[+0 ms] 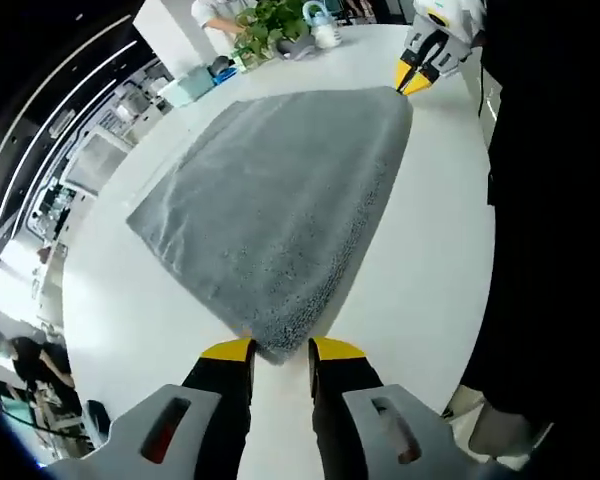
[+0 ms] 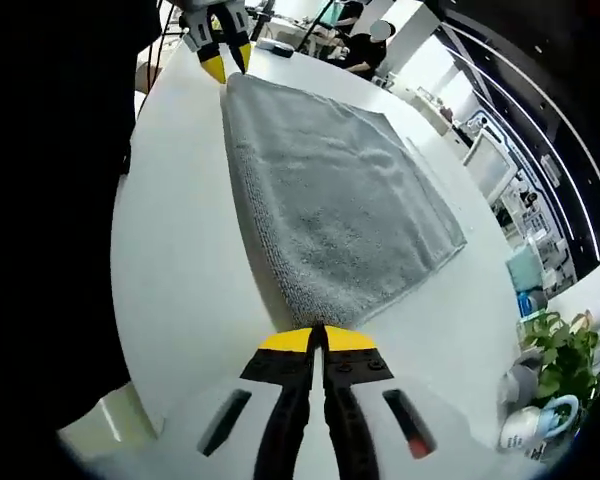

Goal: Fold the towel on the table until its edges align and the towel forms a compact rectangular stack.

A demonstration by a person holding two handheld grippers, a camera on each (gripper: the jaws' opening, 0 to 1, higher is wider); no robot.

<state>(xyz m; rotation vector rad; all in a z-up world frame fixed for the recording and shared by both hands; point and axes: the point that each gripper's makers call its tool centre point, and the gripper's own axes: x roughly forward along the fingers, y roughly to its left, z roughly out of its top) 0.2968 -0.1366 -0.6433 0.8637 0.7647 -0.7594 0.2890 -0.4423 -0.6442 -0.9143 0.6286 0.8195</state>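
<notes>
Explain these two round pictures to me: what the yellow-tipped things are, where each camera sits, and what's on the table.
A person holds a two-jaw tool in each hand, and a camera rides on each, looking along its jaws. In the left gripper view, the left gripper has its jaws slightly apart at a corner of the grey towel; the right gripper sits at the far corner. In the right gripper view, the right gripper is closed at its own corner. The towel lies flat on a white table, with plants beyond.
</notes>
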